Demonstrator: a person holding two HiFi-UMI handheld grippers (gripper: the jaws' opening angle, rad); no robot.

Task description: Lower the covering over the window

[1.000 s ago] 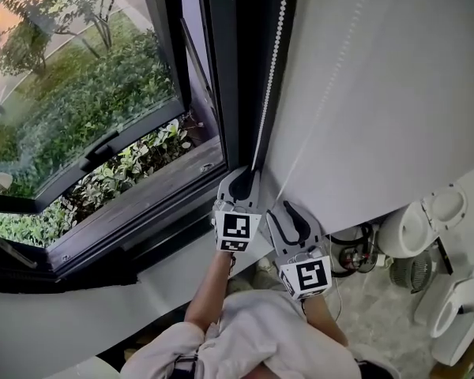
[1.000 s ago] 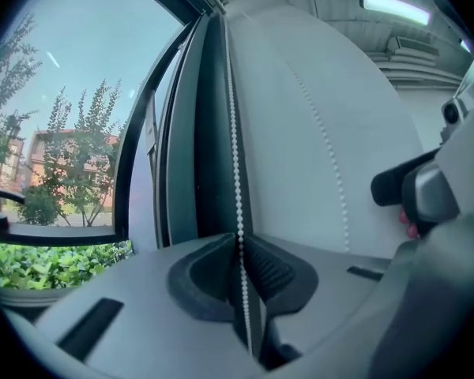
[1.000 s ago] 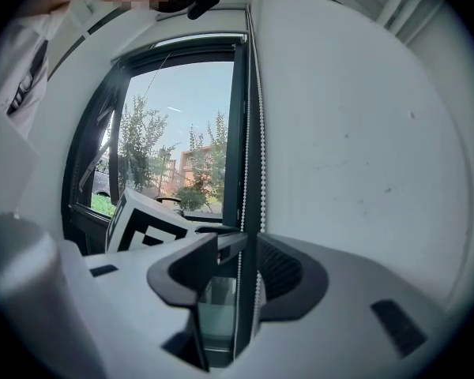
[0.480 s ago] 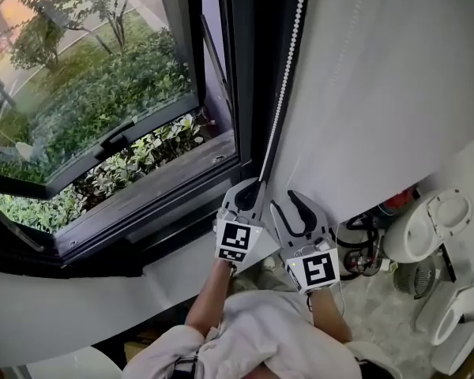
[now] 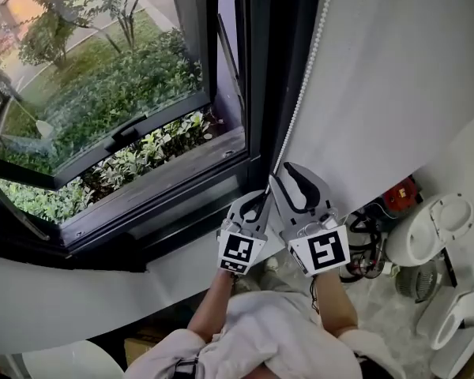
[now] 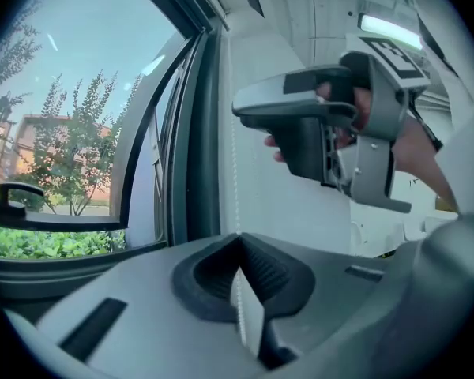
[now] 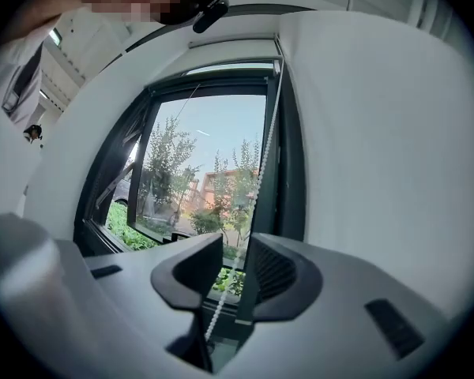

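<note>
Left claw [image 6: 238, 268] clamps bead chain [image 6: 235, 180]; head view hides grip.

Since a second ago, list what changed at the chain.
The left gripper shut on the chain. The right gripper rose above it along the chain; its jaws have just been closing, chain between them, not gripped. The window stays open.
</note>
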